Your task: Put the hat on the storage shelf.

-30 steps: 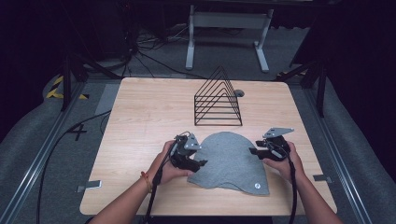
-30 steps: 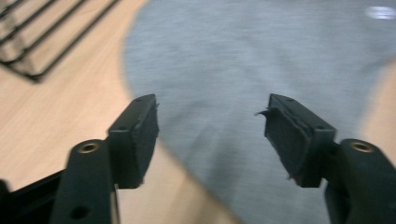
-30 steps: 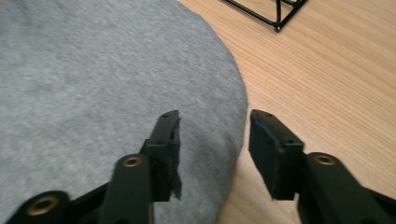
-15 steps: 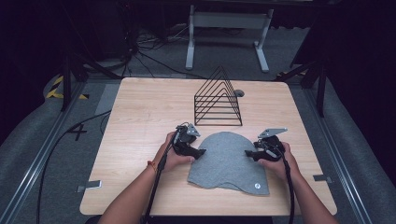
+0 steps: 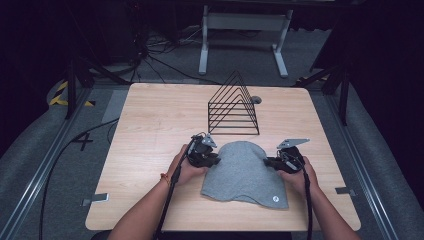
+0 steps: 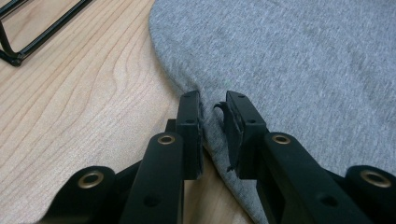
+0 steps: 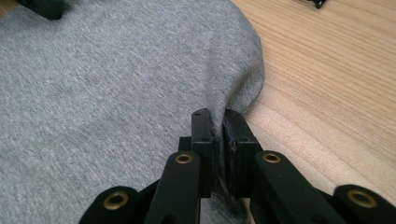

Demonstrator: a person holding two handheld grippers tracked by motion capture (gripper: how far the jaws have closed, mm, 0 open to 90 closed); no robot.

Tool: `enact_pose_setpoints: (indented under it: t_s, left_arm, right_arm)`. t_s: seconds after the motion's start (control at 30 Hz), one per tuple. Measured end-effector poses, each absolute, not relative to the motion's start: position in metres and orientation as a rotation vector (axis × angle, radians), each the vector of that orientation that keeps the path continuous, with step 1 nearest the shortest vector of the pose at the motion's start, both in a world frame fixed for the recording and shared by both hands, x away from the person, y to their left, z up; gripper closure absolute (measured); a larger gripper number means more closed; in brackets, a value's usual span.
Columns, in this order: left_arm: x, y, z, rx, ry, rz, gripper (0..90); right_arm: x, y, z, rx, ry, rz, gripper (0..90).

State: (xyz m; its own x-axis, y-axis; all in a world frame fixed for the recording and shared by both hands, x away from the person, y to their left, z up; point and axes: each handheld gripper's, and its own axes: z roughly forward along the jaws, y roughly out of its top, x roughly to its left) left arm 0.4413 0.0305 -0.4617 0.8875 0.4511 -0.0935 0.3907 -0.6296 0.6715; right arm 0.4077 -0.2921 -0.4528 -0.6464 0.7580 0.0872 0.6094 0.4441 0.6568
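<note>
A: Grey beanie (image 5: pixel 244 172) lies flat on the table (image 5: pixel 150 130), near side, just in front of the black wire rack (image 5: pixel 233 106) but apart from it. One hand at each side edge.

B: State of the tongs?

A: Right tongs (image 7: pixel 218 122) clamped on a pinch of the beanie's edge; the cloth puckers into folds where the jaws meet. Left tongs (image 6: pixel 211 105) sit with a narrow gap between the jaws, the hem running into that gap. I'd call them not yet closed on the fabric (a close call, though; the gap is slim).

B: So where is the cloth relative to each?

A: In the high view the left tongs (image 5: pixel 204 152) sit at the beanie's left edge, toward the crown; the right tongs (image 5: pixel 280 161) at its right edge, roughly level. Bulk of the cloth lies between them, brim end toward the person.

B: Doing the step well?

A: My judgement: close the left jaws fully on the hem before any lift, catching both layers rather than one. Keep the two grips level so the cloth rises evenly. Lift clear of the table, and mind the rack just beyond.
</note>
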Motion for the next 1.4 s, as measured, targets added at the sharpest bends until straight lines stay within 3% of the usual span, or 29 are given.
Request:
enact_pose_setpoints:
  t_s: [0.17,0.67,1.07,1.4]
  left_arm:
    - [0.438,0.03,-0.457,2.328,0.564,0.127,86.5]
    - [0.425,0.044,-0.427,2.188,0.556,0.188,88.2]
    - [0.412,0.051,-0.35,2.066,0.439,0.313,88.2]
    - [0.423,0.055,-0.275,1.988,0.4,0.442,88.2]
  right_arm:
    - [0.406,-0.291,-0.453,1.139,2.469,0.987,84.9]
    - [0.386,-0.291,-0.416,0.978,2.381,1.164,85.3]
    - [0.372,-0.293,-0.347,0.823,2.252,1.318,85.3]
    - [0.385,-0.284,-0.267,0.711,2.135,1.315,85.3]
